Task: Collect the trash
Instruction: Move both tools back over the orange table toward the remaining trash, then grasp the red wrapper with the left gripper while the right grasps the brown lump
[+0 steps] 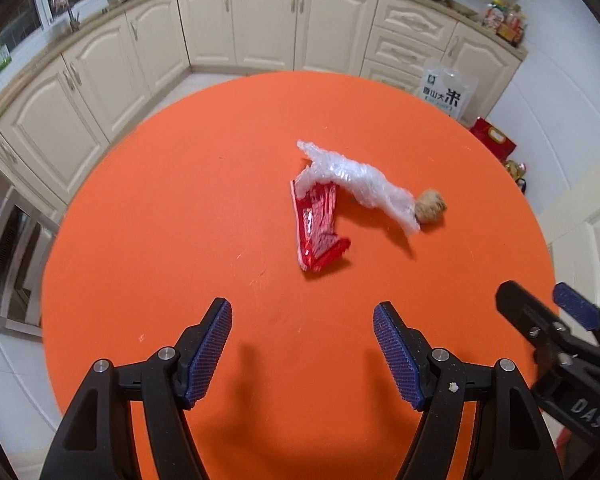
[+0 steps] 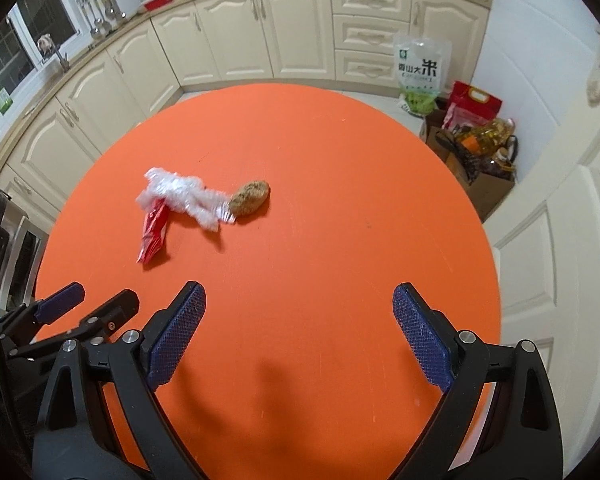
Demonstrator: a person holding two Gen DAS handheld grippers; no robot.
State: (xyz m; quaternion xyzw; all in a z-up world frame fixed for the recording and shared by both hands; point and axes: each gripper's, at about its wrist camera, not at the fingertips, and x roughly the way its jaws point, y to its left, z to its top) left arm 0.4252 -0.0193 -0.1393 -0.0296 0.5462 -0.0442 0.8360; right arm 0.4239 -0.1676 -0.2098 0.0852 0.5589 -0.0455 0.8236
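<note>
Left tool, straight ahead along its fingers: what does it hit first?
Probably bare table. The left tool is open, pitched steeply down, with only orange surface between its fingers. The red wrapper lies further out, nearly in line, so it comes next only on a shallower path. Depth is uncertain.

Bright overhead light, soft shadows (fisheye-warped edges)
</note>
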